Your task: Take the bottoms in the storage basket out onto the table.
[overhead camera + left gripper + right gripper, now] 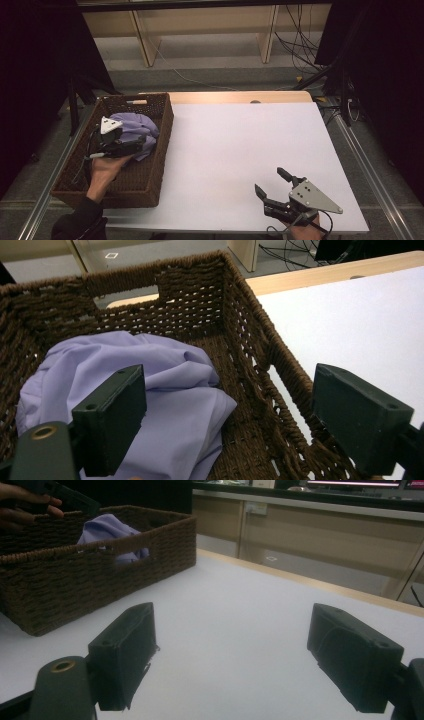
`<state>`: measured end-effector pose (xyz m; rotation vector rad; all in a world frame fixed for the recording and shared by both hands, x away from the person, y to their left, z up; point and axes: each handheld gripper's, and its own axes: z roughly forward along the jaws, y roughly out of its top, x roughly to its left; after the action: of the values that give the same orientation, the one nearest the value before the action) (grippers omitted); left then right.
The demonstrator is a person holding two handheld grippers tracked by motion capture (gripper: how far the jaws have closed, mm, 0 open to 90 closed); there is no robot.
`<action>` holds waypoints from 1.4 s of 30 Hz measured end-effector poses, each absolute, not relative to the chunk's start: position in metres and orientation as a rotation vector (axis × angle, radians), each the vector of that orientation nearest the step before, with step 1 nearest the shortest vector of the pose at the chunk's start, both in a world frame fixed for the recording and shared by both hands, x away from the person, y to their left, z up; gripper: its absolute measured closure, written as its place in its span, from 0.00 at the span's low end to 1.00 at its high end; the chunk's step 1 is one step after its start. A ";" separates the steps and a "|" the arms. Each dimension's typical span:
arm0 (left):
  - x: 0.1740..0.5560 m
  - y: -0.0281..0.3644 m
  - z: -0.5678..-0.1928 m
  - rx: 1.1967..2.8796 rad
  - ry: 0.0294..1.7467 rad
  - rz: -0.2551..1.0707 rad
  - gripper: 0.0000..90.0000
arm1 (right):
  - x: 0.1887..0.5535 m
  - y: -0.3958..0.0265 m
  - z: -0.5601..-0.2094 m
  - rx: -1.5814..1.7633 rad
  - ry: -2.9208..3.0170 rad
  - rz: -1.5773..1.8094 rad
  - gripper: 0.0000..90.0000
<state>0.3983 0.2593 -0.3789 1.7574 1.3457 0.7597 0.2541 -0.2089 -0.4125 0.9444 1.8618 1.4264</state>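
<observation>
Currently the left gripper hangs open over the basket; the purple cloth lies lower left, under one jaw. Right gripper open, lower right.

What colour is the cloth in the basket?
Pale lilac, plain with no pattern. The cloth shows best in the left gripper view, crumpled inside the dark brown woven basket.
</observation>
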 end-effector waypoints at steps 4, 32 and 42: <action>0.400 0.261 -0.380 1.756 1.358 0.759 0.16 | 0.254 -0.209 -0.413 0.943 1.861 1.429 0.23; 0.434 0.280 -0.382 1.757 1.487 0.669 0.15 | 0.255 -0.208 -0.414 0.946 1.869 1.439 0.23; 0.442 0.289 -0.385 1.740 1.523 0.637 0.12 | 0.255 -0.207 -0.414 0.945 1.870 1.444 0.23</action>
<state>0.4417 0.2892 -0.3849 1.7396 1.5227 0.6373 0.2551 -0.2072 -0.4138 0.9449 1.8699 1.4439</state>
